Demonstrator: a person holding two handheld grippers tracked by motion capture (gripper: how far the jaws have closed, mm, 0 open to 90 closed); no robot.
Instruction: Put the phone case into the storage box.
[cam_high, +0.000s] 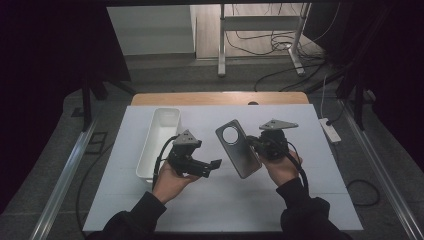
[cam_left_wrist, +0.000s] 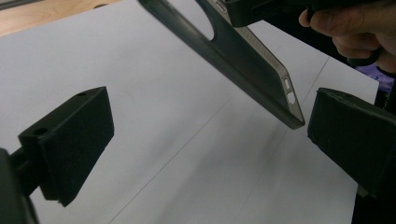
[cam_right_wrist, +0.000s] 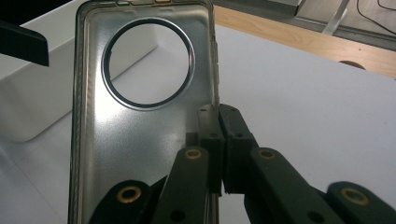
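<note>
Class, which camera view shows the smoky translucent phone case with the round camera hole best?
The right gripper view: the smoky translucent phone case faces the camera, inner side and ringed hole plain. The high view shows it small and tilted; the left gripper view shows mainly its edge.

- I count one phone case (cam_high: 238, 148), smoky and see-through, with one round camera hole.
- One white bin (cam_high: 159, 142) on my desk (cam_high: 210, 200).
- Two tongs: left tongs (cam_high: 216, 164) and right tongs (cam_high: 251, 143).
</note>
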